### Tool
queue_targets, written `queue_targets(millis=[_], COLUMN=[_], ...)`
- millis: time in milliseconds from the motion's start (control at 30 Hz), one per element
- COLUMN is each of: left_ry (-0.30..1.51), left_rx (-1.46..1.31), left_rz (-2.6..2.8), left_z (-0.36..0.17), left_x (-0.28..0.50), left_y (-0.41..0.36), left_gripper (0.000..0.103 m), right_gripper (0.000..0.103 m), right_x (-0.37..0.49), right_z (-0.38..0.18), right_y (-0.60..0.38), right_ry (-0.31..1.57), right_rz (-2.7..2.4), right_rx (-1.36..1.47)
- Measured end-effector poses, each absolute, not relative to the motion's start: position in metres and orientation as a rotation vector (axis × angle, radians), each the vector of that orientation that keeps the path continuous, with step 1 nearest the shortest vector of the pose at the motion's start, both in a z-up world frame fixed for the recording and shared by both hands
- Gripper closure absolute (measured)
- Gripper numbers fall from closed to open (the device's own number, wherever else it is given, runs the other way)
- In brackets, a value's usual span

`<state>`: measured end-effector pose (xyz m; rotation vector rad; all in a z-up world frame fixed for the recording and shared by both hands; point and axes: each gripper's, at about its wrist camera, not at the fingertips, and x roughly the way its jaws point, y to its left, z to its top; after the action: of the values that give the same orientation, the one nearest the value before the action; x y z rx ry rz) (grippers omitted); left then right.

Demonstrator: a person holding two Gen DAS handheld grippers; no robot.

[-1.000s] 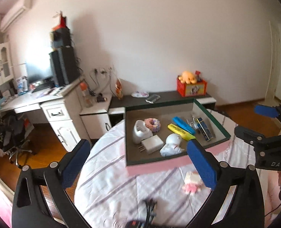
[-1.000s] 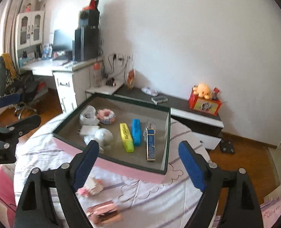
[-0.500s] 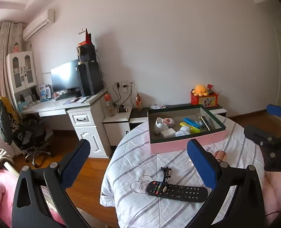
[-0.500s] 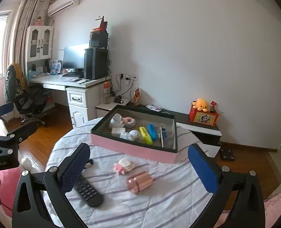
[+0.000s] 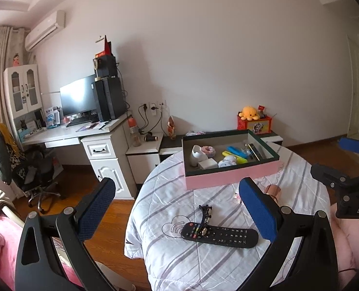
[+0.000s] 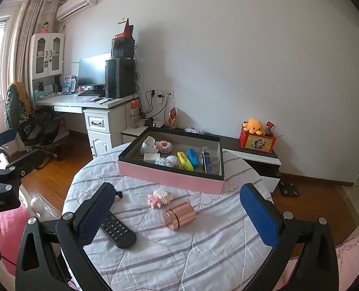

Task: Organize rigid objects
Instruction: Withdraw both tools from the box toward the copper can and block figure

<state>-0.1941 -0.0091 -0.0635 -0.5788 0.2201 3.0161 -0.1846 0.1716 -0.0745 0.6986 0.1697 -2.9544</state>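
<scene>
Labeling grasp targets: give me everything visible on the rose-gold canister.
The rose-gold canister is a short, shiny, metallic-looking cylinder with a seam ring near one end, likely a lid. It lies on its side on the striped tablecloth, in front of the pink tray and just beside the pink-white block toy. Neither gripper touches it. In the left wrist view it is mostly hidden.
</scene>
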Motion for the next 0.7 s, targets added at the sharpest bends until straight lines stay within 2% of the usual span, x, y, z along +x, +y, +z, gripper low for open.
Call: queue_targets(millis=[700], left_ry=[0.281], left_rx=[-0.818], left_rz=[2.963], left_z=[-0.112], left_x=[-0.231], left_y=[-0.011], left_gripper=[0.0], right_gripper=[0.0], right_x=[-0.21], right_z=[-0.114], right_y=[0.185], right_ry=[0.133], right_rz=[-2.927], right_rx=[0.908])
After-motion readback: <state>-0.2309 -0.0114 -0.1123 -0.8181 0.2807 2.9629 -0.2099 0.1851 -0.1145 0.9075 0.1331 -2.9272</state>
